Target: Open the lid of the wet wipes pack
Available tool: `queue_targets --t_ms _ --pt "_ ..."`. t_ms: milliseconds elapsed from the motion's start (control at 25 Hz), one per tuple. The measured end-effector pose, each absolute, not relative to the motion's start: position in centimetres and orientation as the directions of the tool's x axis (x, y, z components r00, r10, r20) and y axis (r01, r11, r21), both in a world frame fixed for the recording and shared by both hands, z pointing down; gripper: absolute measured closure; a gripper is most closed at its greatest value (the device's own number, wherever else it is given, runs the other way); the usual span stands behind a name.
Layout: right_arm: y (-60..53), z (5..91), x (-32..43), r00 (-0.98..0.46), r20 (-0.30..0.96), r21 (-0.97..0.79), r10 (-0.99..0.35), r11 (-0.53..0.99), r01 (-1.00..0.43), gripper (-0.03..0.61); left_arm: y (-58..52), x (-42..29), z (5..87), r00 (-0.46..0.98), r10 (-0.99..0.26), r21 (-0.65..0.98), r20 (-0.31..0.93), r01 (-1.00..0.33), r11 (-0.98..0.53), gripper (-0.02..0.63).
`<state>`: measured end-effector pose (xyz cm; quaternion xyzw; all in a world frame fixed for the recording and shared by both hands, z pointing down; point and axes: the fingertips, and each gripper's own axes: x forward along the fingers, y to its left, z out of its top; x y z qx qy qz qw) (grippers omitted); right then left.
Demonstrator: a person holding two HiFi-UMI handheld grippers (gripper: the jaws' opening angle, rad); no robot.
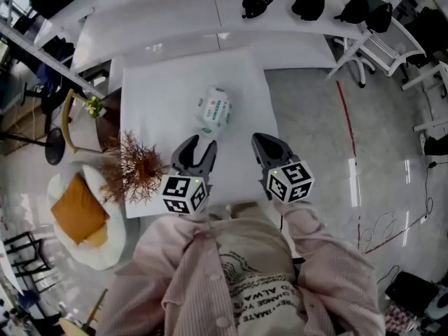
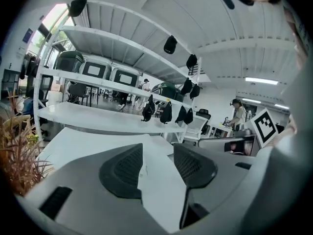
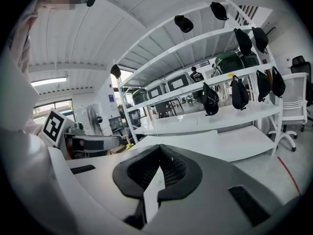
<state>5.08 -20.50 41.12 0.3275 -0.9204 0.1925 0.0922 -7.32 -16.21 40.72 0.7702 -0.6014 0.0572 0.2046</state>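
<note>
left gripper (image 1: 199, 145): jaws wide apart, empty
right gripper (image 1: 268, 145): jaws together, empty
white-and-green soft wet wipes pack (image 1: 214, 110): on white table (image 1: 161, 96), just ahead
step: approach
next: likely steady pack, catch lid edge

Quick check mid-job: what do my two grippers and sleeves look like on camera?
The left gripper and right gripper have grey wedge-shaped jaws with black textured pads. Each carries a white cube printed with black square markers. The sleeves are pink, finely striped.
</note>
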Motion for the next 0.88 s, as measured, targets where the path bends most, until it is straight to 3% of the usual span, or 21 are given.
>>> queue_targets --t_ms 880 --pt "-28.8 51.8 -0.8 -0.792 0.397 -0.34 -0.464 0.727 -0.596 0.58 -25.2 -10.2 49.9 0.199 -0.837 0.197 0.51 -0.974 -0.112 0.436"
